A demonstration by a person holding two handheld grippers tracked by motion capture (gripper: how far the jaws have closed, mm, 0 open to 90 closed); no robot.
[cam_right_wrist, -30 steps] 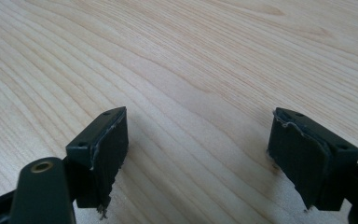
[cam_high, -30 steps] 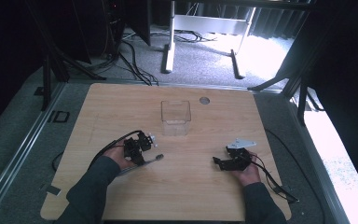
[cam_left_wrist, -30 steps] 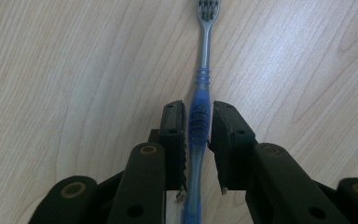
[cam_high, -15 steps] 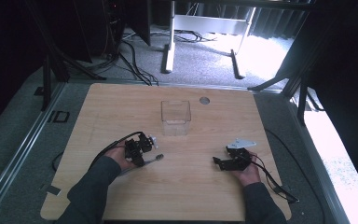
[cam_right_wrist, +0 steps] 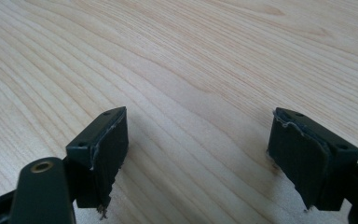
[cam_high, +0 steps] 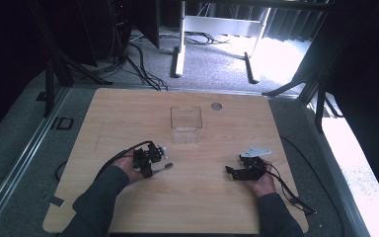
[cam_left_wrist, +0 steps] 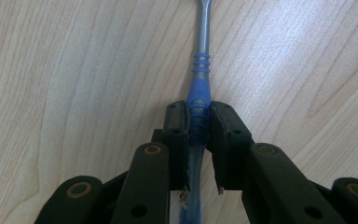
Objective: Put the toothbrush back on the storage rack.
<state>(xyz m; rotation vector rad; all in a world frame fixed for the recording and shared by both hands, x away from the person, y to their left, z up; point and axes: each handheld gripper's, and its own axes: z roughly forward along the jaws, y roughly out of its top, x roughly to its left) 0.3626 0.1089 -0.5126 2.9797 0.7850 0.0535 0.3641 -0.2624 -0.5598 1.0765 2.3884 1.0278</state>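
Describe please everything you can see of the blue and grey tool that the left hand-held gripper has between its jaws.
The tool is slim, with a blue ribbed grip that looks like rubber or plastic and a thin grey shaft, perhaps metal. It lies flat on the wooden table, its shaft pointing away from the left hand-held gripper. The black pads have just been closing and press on the blue grip from both sides. Its far end is cut off.

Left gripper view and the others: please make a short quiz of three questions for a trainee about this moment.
1. True or false: the left gripper is shut on the blue and grey tool.
2. How do the jaws of the right gripper stand?
A. wide apart, with nothing between
B. closed on a cup
3. Which thing stands beyond both grippers on the table?

Key: 1 true. 2 A. 3 the clear box.
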